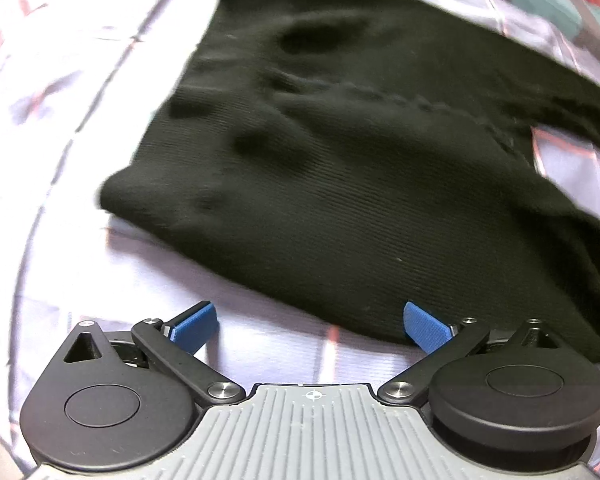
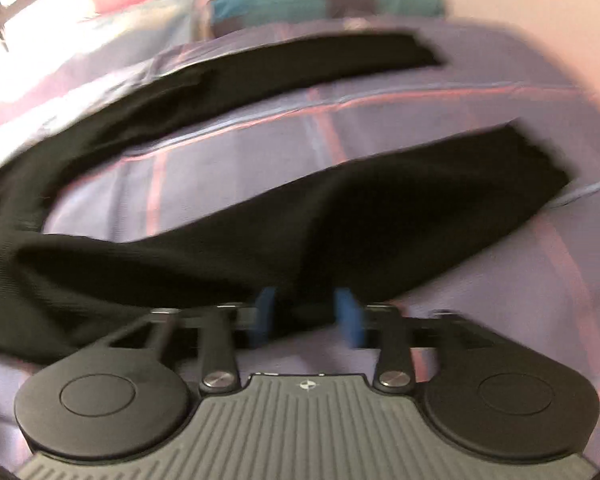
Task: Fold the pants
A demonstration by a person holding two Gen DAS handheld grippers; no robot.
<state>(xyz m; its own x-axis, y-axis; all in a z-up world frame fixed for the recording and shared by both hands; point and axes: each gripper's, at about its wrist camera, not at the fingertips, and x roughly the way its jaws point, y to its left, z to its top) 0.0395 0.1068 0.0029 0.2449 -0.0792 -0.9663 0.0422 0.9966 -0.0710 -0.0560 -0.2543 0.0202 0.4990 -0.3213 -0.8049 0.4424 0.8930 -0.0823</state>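
My left gripper (image 1: 310,326) is spread wide and holds nothing. It hovers just beside the near edge of the black pants (image 1: 340,140), and one blue pad (image 1: 422,326) is right at the cloth. The pants lie on the checked bed sheet (image 1: 60,160). On this side I see the wide top part, laid mostly flat with a few bumps.

My right gripper (image 2: 306,316) is narrower, with its two blue pads on each side of the near edge of the near leg (image 2: 400,208). The picture is blurry, so I cannot tell if I have pinched the cloth yet. The far leg (image 2: 260,68) lies well apart from it, with bare sheet between them, reaching toward the far edge of the bed.

I think I am only at the start. The legs are not yet laid on top of each other. After that I must fold the pants shorter too.
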